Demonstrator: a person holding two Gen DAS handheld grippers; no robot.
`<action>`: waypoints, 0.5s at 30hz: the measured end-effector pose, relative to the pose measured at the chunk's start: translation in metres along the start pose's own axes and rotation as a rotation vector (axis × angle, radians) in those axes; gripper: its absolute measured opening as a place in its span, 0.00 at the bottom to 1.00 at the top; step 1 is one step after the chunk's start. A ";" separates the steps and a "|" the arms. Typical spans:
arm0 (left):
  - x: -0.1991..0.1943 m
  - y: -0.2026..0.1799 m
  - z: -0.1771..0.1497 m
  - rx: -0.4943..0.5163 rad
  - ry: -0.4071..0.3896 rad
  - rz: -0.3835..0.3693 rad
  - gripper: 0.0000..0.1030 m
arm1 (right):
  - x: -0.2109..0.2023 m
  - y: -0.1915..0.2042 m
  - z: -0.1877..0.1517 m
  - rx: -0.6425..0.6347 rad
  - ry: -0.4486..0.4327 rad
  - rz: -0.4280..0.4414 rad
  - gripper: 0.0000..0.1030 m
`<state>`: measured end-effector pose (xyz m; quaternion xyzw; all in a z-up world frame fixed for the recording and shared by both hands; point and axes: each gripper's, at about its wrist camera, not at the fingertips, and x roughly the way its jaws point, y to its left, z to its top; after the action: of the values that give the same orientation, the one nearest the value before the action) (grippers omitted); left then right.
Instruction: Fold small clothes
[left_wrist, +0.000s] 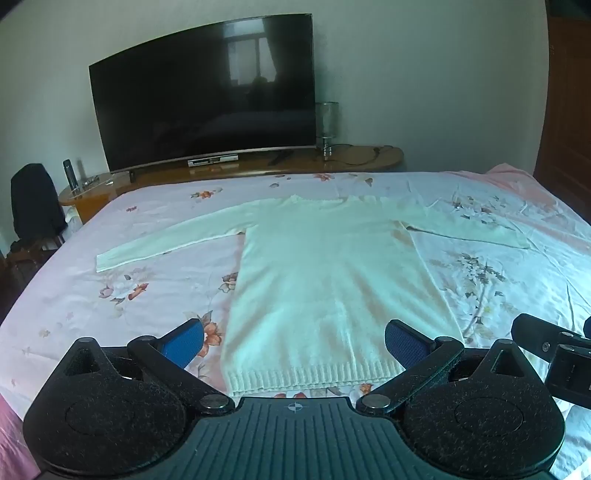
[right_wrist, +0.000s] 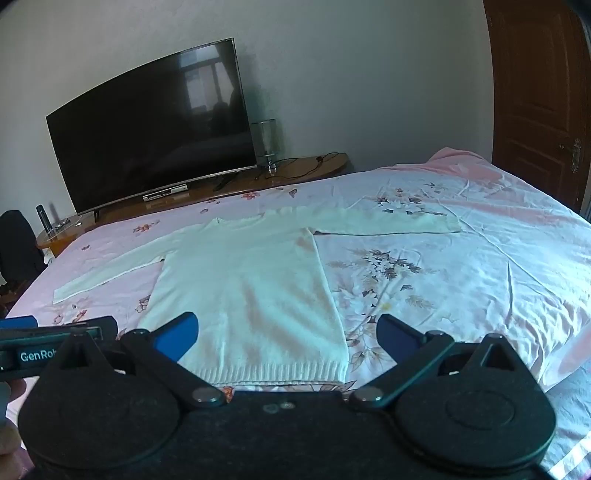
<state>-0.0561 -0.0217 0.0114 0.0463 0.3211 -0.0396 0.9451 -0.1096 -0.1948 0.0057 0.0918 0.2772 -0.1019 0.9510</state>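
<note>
On bed (left_wrist: 110, 302) w/ floral sheet: white sweater (left_wrist: 325, 280) laid flat, sleeves spread, hem nearest cams. Left gripper (left_wrist: 293, 338) jaws wide, empty, above hem. Right gripper (right_wrist: 286, 332) same, over hem's right corner. TV (left_wrist: 207, 96) behind.

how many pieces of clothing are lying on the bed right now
1: a white sweater spread flat in the middle of the bed, sleeves out to both sides. Nothing else shows.
</note>
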 end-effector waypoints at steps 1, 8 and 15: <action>0.001 0.000 0.000 0.001 0.001 0.002 1.00 | 0.000 0.002 0.001 0.002 0.001 0.001 1.00; 0.004 0.004 0.000 -0.003 0.004 0.006 1.00 | 0.009 0.002 0.001 -0.002 0.005 0.007 1.00; 0.005 0.005 0.000 -0.003 -0.001 0.009 1.00 | 0.011 0.001 0.004 0.000 0.010 -0.001 1.00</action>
<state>-0.0512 -0.0171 0.0088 0.0464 0.3204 -0.0347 0.9455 -0.0986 -0.1963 0.0028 0.0921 0.2819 -0.1017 0.9496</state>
